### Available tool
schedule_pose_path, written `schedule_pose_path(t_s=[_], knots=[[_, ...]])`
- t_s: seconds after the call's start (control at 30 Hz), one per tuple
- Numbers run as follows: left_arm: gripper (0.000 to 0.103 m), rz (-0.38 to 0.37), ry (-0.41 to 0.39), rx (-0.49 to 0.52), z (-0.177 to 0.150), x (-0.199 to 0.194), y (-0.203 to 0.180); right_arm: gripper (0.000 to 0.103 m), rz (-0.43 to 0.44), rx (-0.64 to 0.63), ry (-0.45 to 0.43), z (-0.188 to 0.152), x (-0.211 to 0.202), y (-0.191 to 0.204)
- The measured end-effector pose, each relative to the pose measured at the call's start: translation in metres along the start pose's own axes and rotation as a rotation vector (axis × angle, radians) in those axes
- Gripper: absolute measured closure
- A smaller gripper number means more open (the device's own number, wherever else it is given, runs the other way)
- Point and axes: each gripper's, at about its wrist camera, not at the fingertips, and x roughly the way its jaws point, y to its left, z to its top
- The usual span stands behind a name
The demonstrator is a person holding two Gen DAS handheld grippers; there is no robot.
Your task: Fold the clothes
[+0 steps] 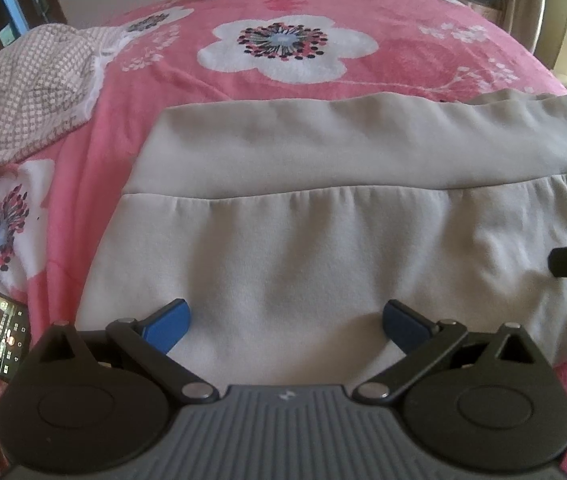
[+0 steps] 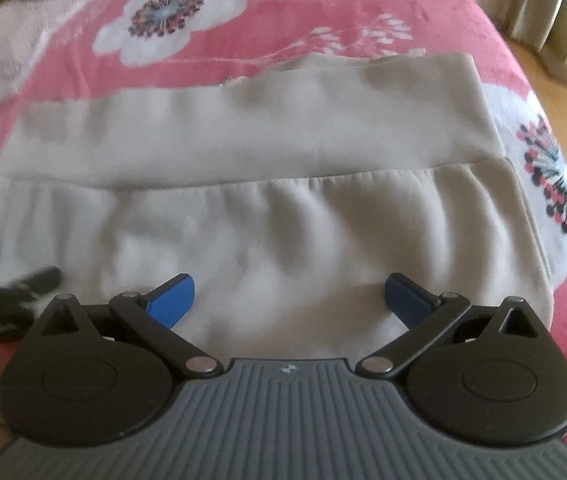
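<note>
Left wrist view, both hand-held grippers (image 1: pixel 285 322) (image 2: pixel 289 298) spread wide, smooth beige garment (image 1: pixel 323 240), fuzzy pink floral blanket (image 1: pixel 403 68)

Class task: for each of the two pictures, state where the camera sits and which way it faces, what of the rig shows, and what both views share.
Left wrist: sits on the left claw, facing forward over the grey garment toward the pink blanket; own open fingers show, and the right claw's tip at the right edge.
Right wrist: sits on the right claw, facing the same way; open fingers show, left claw blurred at left.
Shared: garment, blanket, checked cloth.
</note>
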Motion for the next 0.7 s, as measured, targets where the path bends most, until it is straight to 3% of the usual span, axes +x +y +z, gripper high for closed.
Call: schedule_pose_path(t_s=[0.13,0.3,0.43,0.6,0.7], knots=[[0.000,-0.063,-0.042,-0.022,-0.006,-0.007,0.008,0.001,0.004,-0.010,-0.028,0.000,-0.004,0.005],[0.000,-0.164,-0.150,-0.059,-0.013,-0.024,0.026,0.001,-0.057,-0.069,-0.043,-0.008,0.009,0.015],[0.000,-0.140,-0.251,-0.070,-0.014,-0.033,0.046,0.001,-0.081,-0.090,-0.052,-0.011,0.011,0.020],[0.001,-0.117,-0.213,-0.122,0.002,-0.014,0.087,0.001,-0.082,-0.088,-0.040,-0.010,0.010,0.019],[0.005,-0.180,-0.162,-0.142,0.013,0.000,0.110,0.001,-0.087,-0.087,-0.037,-0.011,0.010,0.021]])
